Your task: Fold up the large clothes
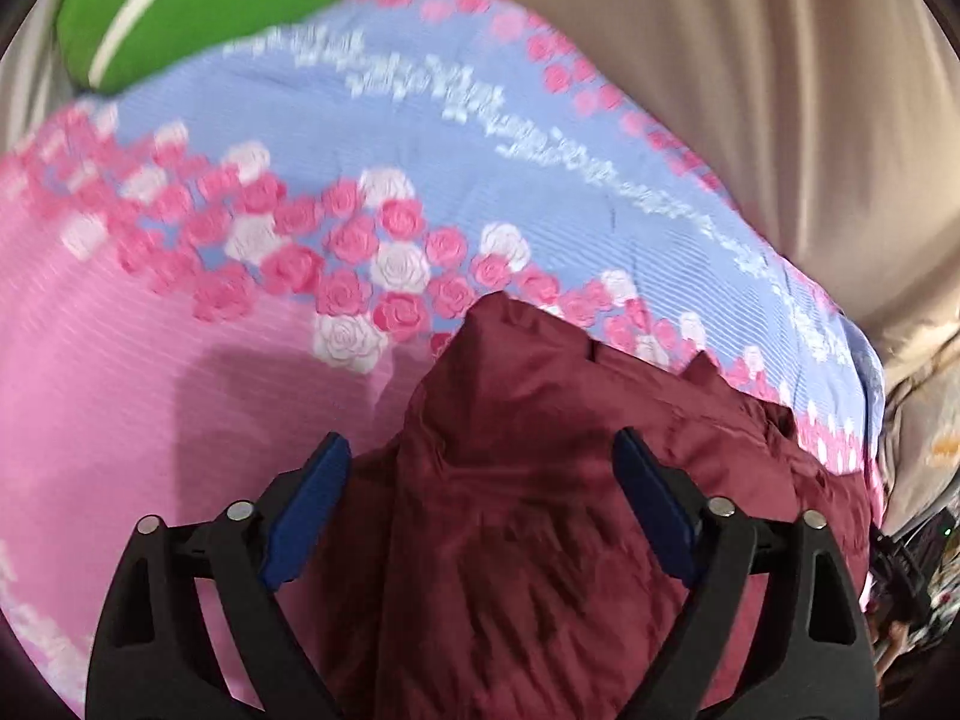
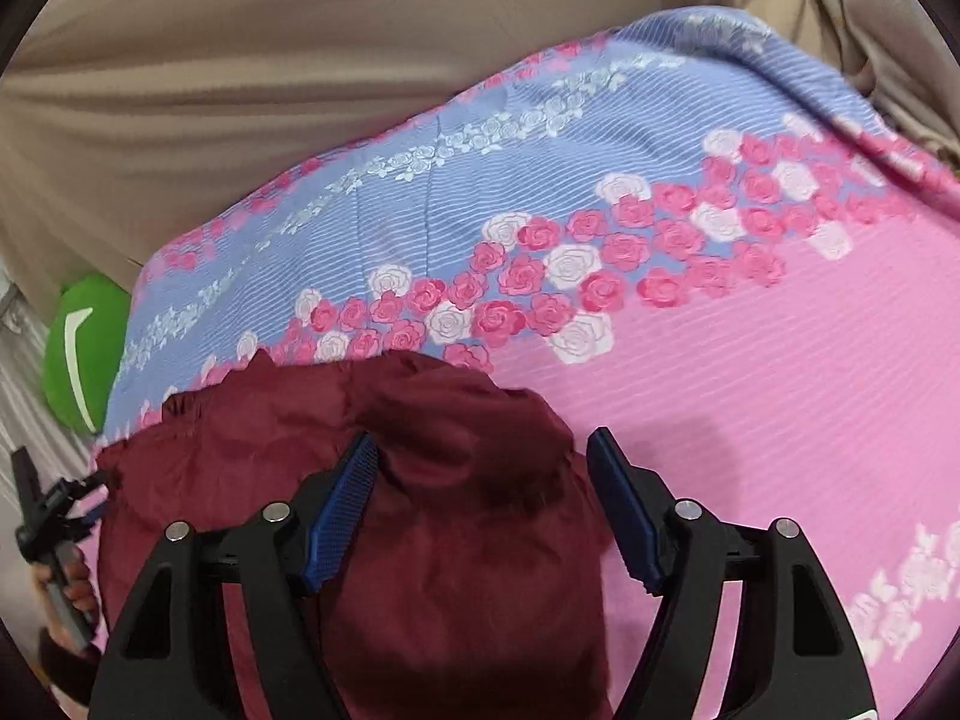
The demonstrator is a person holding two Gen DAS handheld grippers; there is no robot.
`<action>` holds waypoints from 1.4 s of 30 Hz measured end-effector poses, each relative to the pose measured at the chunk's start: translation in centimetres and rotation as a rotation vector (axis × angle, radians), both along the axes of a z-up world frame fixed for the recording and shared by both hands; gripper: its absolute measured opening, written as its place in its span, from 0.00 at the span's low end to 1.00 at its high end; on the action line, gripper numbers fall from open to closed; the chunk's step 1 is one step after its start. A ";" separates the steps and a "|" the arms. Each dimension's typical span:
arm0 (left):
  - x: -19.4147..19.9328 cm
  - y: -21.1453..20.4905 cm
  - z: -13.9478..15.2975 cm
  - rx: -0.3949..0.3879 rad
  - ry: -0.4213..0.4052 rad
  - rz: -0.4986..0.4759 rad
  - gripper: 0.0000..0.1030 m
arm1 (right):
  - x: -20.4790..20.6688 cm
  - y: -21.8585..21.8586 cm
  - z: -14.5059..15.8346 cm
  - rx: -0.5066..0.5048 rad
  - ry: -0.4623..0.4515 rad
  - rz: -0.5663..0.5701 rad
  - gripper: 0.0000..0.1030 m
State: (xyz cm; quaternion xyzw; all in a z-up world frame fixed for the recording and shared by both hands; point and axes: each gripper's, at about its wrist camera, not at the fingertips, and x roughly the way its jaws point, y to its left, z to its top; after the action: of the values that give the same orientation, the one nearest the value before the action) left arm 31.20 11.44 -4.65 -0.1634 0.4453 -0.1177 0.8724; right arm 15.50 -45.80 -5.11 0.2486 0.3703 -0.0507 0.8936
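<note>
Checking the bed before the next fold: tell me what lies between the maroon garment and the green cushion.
Only the floral bedsheet: in the right wrist view a bare strip of its blue, rose-printed edge separates the maroon garment from the green cushion. Nothing else lies there.

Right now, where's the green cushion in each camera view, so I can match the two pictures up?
Left wrist view: the green cushion sits top left, beyond the far edge of the rose-print bedspread.
Right wrist view: the green cushion is at the left edge, about mid-height, beside the bedspread's blue corner.
Shared landmark: the maroon garment, lying on the bedspread between each gripper's fingers.
</note>
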 end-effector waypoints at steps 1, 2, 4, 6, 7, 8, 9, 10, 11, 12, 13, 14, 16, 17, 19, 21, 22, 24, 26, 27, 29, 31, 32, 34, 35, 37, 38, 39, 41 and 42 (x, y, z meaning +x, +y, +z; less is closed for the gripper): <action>0.3 -0.1 -0.4 -0.002 0.008 -0.006 0.58 | 0.5 0.2 0.0 -0.006 0.001 0.004 0.52; 0.6 -0.5 -0.7 0.013 0.020 -0.020 0.39 | 0.9 0.7 0.3 -0.032 -0.007 0.016 0.33; 0.5 -0.6 -0.7 0.045 0.003 -0.022 0.02 | 0.8 2.3 1.7 -0.117 -0.053 0.054 0.09; -1.0 -0.1 0.5 0.037 -0.066 0.006 0.02 | -1.6 3.8 4.5 -0.172 -0.235 0.093 0.07; -1.8 0.4 1.0 0.031 -0.101 0.011 0.02 | -3.1 4.4 5.6 -0.187 -0.320 0.120 0.07; -2.6 0.9 1.9 0.031 -0.130 0.031 0.02 | -4.9 5.3 7.0 -0.227 -0.420 0.146 0.06; -3.1 1.4 2.2 0.035 -0.144 0.046 0.02 | -5.5 5.8 7.4 -0.266 -0.449 0.144 0.06; -2.9 1.5 2.0 0.044 -0.133 0.055 0.02 | -5.0 5.8 7.0 -0.317 -0.416 0.120 0.07; -2.3 1.5 0.9 0.071 -0.096 0.055 0.02 | -2.9 5.4 5.3 -0.378 -0.296 0.089 0.09; -1.4 1.3 -0.6 0.094 -0.046 0.055 0.03 | -0.7 4.5 3.2 -0.389 -0.164 0.073 0.09; -0.9 1.2 -1.7 0.100 -0.010 0.053 0.03 | 1.5 3.1 0.4 -0.346 -0.016 0.048 0.10; -0.5 1.3 -3.1 0.089 0.018 0.053 0.03 | 2.3 2.2 -1.3 -0.279 0.054 0.040 0.12; -1.0 1.4 -3.0 0.095 -0.006 0.062 0.05 | 1.7 1.2 -1.7 -0.201 0.036 0.015 0.13; -1.2 1.2 -2.8 0.114 -0.015 0.061 0.06 | 0.7 0.8 -0.9 -0.188 -0.006 -0.005 0.22; -1.3 0.9 -2.9 0.150 -0.013 0.061 0.06 | -0.6 0.2 0.7 -0.186 -0.069 -0.032 0.33; -1.4 0.6 -2.9 0.165 -0.020 0.058 0.06 | -0.7 -0.2 2.1 -0.178 -0.105 -0.008 0.43; -1.5 0.4 -2.7 0.176 -0.027 0.060 0.06 | -0.3 -0.1 2.6 -0.183 -0.095 0.015 0.45; -2.0 0.2 -1.9 0.204 -0.052 0.074 0.07 | 0.7 0.0 2.7 -0.189 -0.065 0.064 0.49; -3.1 0.0 -0.2 0.228 -0.108 0.095 0.12 | 1.8 0.3 2.1 -0.204 -0.024 0.099 0.50; -3.9 -0.1 0.9 0.238 -0.147 0.104 0.17 | 2.5 0.7 1.5 -0.216 0.000 0.113 0.51; -5.0 -0.8 2.8 0.237 -0.205 0.097 0.26 | 3.7 1.2 0.3 -0.224 0.049 0.132 0.46; -5.9 -2.0 4.4 0.228 -0.244 0.045 0.30 | 4.5 2.0 -0.5 -0.248 0.071 0.139 0.11; -6.2 -2.9 5.0 0.225 -0.251 0.008 0.30 | 4.5 2.7 -0.1 -0.274 0.051 0.137 0.08; -6.3 -4.6 5.4 0.222 -0.252 -0.068 0.30 | 3.5 3.7 1.6 -0.322 -0.038 0.114 0.06; -6.2 -5.7 5.1 0.224 -0.243 -0.106 0.30 | 2.5 4.3 3.2 -0.334 -0.117 0.107 0.06; -5.6 -7.6 3.8 0.251 -0.217 -0.140 0.30 | 1.3 4.3 4.6 -0.338 -0.192 0.086 0.06; -5.0 -8.3 2.5 0.289 -0.200 -0.135 0.30 | 1.0 4.1 4.8 -0.347 -0.204 0.058 0.06; -4.4 -8.8 1.2 0.326 -0.184 -0.127 0.30 | 1.3 3.5 4.1 -0.358 -0.174 0.033 0.06; -3.5 -9.1 -1.6 0.338 -0.128 -0.117 0.30 | 3.2 2.6 0.8 -0.361 -0.037 0.028 0.06; -3.4 -8.8 -2.1 0.308 -0.124 -0.111 0.30 | 4.3 2.1 -1.5 -0.346 0.060 0.035 0.06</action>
State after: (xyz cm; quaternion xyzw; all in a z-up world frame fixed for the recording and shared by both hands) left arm 27.81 2.68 -6.79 0.0047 0.4117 -0.1060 0.9051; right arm 19.79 -43.72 -6.63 0.0832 0.3867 -0.1053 0.9124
